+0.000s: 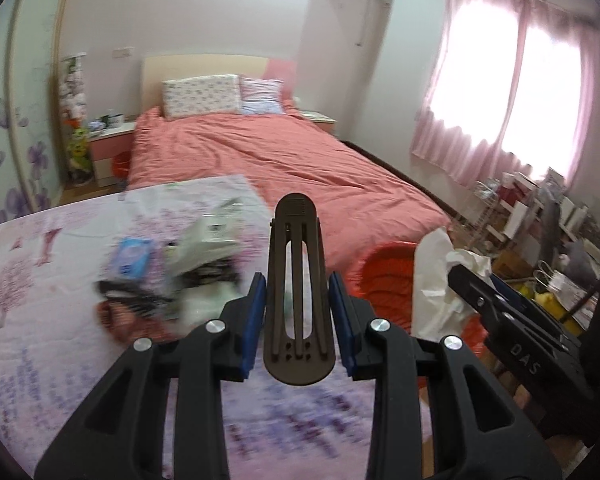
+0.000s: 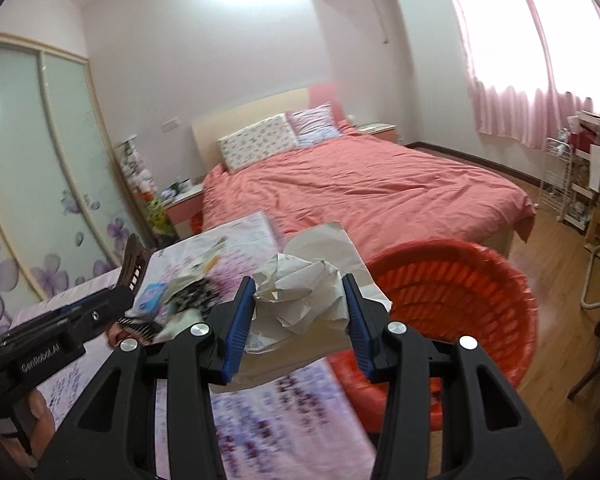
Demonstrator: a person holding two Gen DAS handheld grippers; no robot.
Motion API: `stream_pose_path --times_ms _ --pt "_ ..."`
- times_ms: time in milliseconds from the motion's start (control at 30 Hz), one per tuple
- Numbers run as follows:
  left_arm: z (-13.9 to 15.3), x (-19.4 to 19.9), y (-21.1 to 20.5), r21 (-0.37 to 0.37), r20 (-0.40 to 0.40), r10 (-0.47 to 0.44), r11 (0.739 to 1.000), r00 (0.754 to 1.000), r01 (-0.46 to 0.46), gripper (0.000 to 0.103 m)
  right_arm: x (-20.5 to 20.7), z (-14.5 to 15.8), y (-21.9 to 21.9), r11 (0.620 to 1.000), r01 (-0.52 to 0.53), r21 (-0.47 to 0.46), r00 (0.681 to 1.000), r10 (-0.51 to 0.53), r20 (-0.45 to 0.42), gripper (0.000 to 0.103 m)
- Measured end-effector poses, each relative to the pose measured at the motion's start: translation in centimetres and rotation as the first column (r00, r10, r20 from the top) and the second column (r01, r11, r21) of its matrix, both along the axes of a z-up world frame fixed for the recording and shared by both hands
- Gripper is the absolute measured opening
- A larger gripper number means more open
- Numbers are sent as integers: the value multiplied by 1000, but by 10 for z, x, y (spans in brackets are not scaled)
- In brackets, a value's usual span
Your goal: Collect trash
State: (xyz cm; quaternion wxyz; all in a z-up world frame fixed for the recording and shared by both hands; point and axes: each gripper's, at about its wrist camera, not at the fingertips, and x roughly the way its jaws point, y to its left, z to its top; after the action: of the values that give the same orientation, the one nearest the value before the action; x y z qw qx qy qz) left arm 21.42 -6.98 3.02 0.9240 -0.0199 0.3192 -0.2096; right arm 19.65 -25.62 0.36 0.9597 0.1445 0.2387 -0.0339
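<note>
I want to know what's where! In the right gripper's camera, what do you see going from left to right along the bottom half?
Left gripper holding a brown thing → trash pile → crumpled paper in the right gripper → red basket → wooden floor.

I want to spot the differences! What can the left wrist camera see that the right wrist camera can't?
Only the left wrist view shows the whole flat brown plastic piece between the left gripper pads.

Only the right wrist view shows the sliding wardrobe doors and the crumpled paper head-on in the right gripper.

Both show the red basket, the pink bed, the trash pile and the curtains.
</note>
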Motion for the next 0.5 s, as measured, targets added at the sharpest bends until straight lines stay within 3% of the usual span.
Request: stream_pose_path --times_ms 500 --pt "-39 25 -124 -8 -70 -230 973 971 230 32 4 -27 -97 980 191 59 981 -190 -28 45"
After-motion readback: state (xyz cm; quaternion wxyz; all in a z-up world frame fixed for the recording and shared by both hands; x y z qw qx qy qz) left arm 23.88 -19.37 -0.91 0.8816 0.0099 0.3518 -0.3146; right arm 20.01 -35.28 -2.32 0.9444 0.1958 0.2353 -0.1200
